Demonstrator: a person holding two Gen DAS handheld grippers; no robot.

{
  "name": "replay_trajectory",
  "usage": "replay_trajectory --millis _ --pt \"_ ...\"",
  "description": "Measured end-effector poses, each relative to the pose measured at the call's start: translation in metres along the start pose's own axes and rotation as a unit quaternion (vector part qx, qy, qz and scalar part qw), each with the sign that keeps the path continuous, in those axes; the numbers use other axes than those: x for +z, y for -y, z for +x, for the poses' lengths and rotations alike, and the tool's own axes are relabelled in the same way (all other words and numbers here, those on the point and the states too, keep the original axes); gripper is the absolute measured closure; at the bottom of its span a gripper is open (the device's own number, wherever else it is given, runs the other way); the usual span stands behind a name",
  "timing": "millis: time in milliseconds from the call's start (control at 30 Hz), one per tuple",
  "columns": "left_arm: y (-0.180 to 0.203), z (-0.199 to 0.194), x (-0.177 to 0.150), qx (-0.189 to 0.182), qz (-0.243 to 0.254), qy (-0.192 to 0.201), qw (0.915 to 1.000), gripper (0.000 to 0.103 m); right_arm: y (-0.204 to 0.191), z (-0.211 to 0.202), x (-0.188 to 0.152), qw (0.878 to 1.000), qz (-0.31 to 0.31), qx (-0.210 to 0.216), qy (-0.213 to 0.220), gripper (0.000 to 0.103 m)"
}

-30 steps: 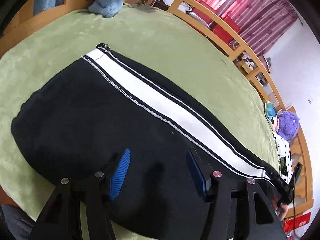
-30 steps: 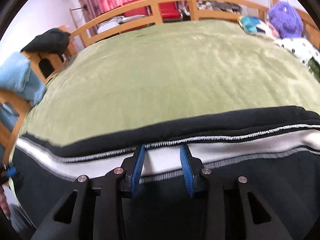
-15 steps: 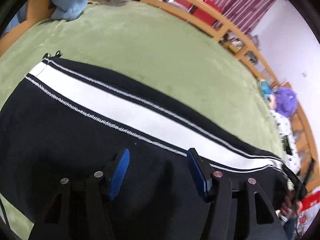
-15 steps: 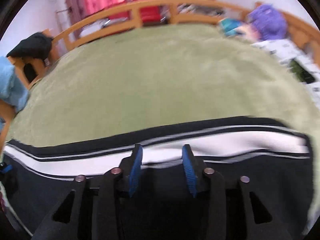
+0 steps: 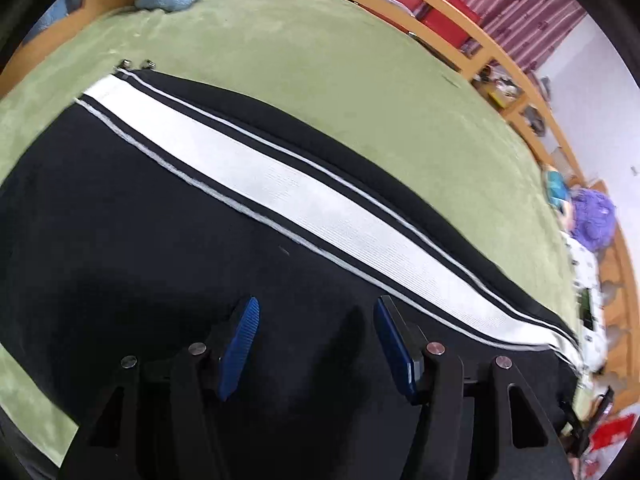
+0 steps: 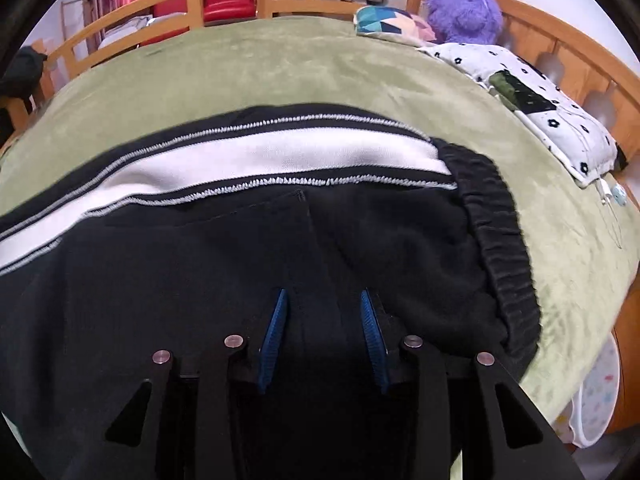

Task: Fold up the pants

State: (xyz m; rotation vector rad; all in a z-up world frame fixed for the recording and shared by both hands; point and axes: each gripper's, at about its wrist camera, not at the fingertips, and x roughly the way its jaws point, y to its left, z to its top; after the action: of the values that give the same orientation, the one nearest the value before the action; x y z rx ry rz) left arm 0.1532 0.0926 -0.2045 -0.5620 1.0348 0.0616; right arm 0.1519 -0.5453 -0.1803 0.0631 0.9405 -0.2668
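The pants [image 5: 168, 248] are laid flat on the bed [image 5: 360, 92]; both sets of jaws are held apart, empty; an edge must be gripped next.

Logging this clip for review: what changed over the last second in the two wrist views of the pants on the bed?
The right claw drew back from the white stripe toward the waistband end, over plain black cloth. The left claw shifted slightly above the pants. Nothing was gripped or released. Both claws stayed open; the pants stayed flat on the green blanket.
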Motion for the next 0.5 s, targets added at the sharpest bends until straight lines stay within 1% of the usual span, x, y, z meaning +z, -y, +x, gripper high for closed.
replay_trajectory --millis 33,67,167,233,300,367,433,467,500 --pt "0.002 -0.004 -0.004 -0.007 0.004 -0.003 1.0 0.045 0.007 -0.01 -0.003 1.0 0.014 0.005 0.007 0.068" --pt "0.004 -0.008 -0.008 -0.006 0.013 -0.003 0.9999 0.045 0.013 -0.019 -0.009 1.0 0.026 0.012 0.008 0.065" --pt "0.008 -0.016 -0.022 0.012 0.034 0.0 0.9993 0.045 0.038 -0.044 -0.027 0.997 0.068 0.044 0.01 0.063" --pt "0.008 -0.018 -0.029 0.006 0.035 -0.004 0.9994 0.045 0.051 -0.056 -0.042 0.994 0.095 0.056 0.008 0.047" --pt "0.011 -0.018 -0.037 -0.001 0.043 -0.005 0.9991 0.045 0.059 -0.066 -0.058 0.992 0.118 0.042 0.017 0.038" --pt "0.016 -0.018 -0.044 0.005 0.054 -0.008 0.9985 0.045 0.064 -0.062 -0.065 0.989 0.137 0.057 0.011 0.037" --pt "0.022 -0.017 -0.048 0.001 0.055 -0.013 0.9984 0.045 0.071 -0.049 -0.068 0.981 0.177 0.086 -0.001 0.037" --pt "0.022 -0.017 -0.049 0.0 0.052 -0.016 0.9985 0.045 0.075 -0.041 -0.065 0.975 0.192 0.109 -0.011 0.038" --pt "0.021 -0.018 -0.049 -0.001 0.05 -0.016 0.9986 0.045 0.079 -0.037 -0.064 0.969 0.21 0.13 -0.012 0.039"
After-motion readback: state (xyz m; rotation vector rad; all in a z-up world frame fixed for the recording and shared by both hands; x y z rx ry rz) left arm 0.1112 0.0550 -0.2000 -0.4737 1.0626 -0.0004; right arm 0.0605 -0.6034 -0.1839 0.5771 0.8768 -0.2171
